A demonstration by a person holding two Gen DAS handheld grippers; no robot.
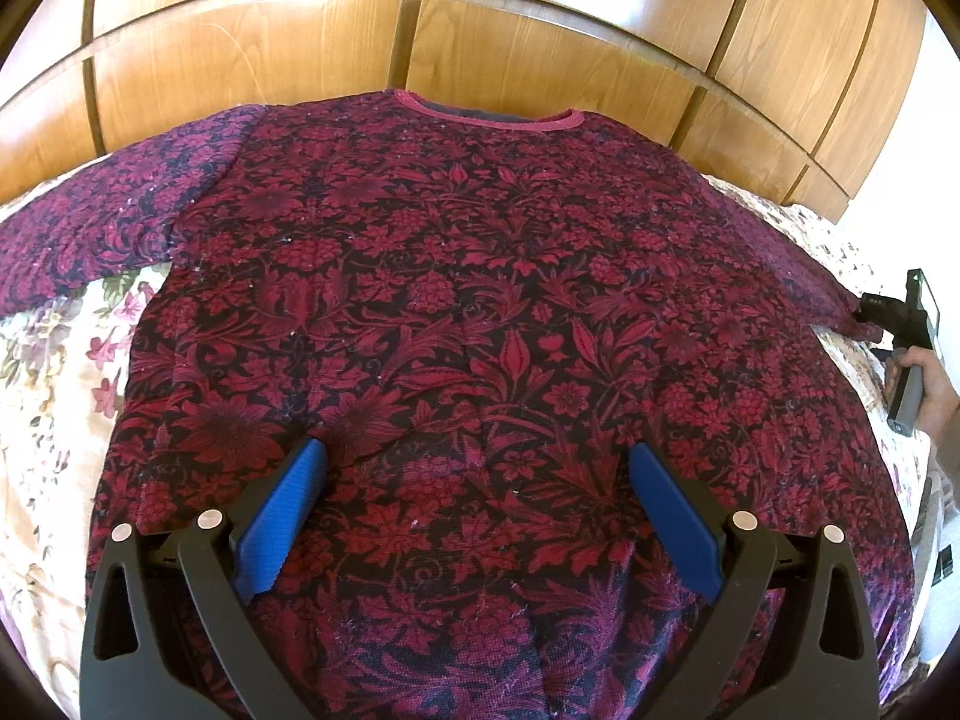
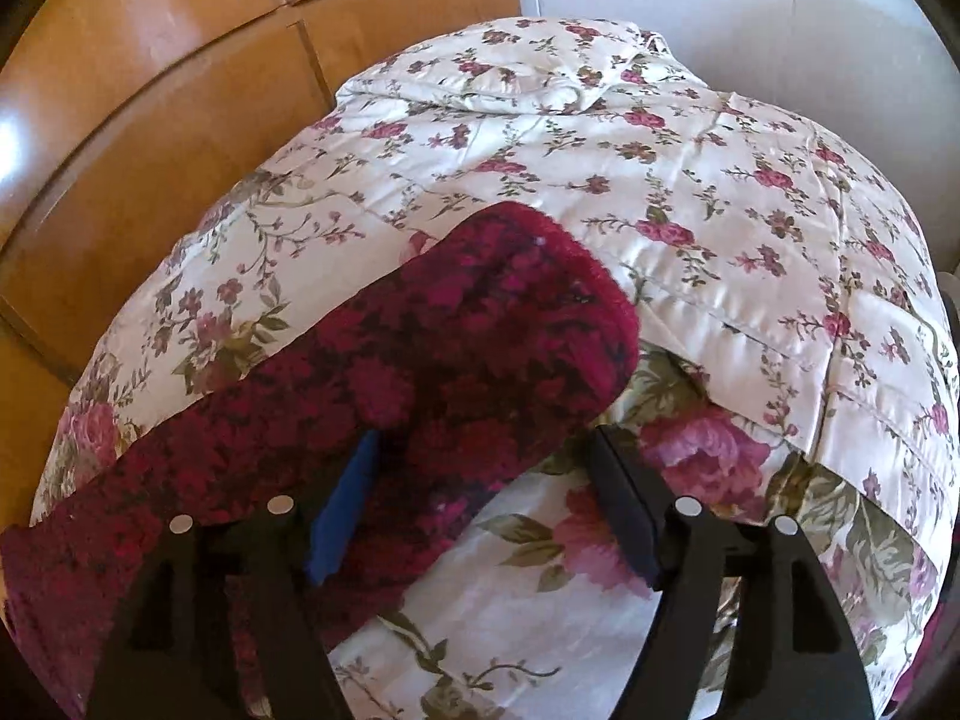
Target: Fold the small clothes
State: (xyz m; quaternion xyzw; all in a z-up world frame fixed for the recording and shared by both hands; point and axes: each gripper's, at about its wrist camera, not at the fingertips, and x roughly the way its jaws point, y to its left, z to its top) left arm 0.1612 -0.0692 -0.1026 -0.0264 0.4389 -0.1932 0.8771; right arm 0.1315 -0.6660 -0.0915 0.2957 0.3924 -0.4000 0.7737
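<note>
So the sweater [image 1: 480, 312], the dark red floral one, is laid out flat and face-down-or-up (can't tell which) across the middle of the left wrist view, neckline [image 1: 489, 113] toward the top of the frame, both sleeves stretched out to the sides. No fold in the body anywhere that I can see, so I'd say the folding proper hasn't started; this looks like the spreading-out stage, pretty much done.

Right sleeve cuff [image 2: 540, 276] sits mid-frame in the right wrist view, lying on the floral bedspread [image 2: 750, 192]. The right gripper [image 2: 480, 480] is spread wide: its left finger rests on the sleeve fabric, the other one is off over the bedspread, so nothing's pinched. In the left view you can see it at the right edge with a hand [image 1: 924, 390] on it.

Left gripper [image 1: 477, 468] is at the bottom centre, also spread wide, over the lower body of the sweater, gripping nothing.

Still left, I reckon: sleeves in, sides in, then fold up. Wooden wardrobe [image 1: 480, 30] fills the top.
</note>
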